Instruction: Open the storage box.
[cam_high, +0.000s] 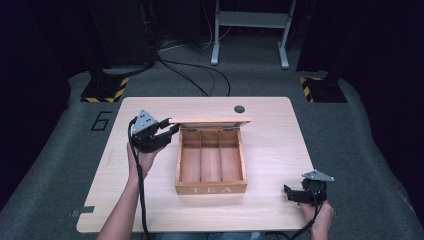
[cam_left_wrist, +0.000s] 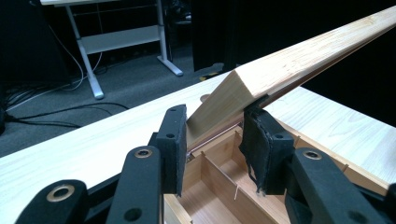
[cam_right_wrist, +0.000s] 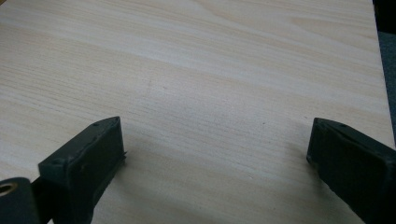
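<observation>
Two jaws of the left hand-held gripper (cam_left_wrist: 212, 140) pinch the lid (cam_high: 210, 120) corner, centre frame above the tea box (cam_high: 210, 188); swing slowly about the hinges. Right hand-held gripper (cam_right_wrist: 215, 158) gapes, idle.

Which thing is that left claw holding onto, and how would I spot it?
On the pale wooden table stands an open wooden tea box with three compartments. The left gripper pinches the corner of its raised, hinged wooden lid, the only tilted board there.

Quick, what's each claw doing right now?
Left claw: closed on the corner of the tea box's lid, holding it up.
Right claw: open, holding nothing, over the table.
</observation>
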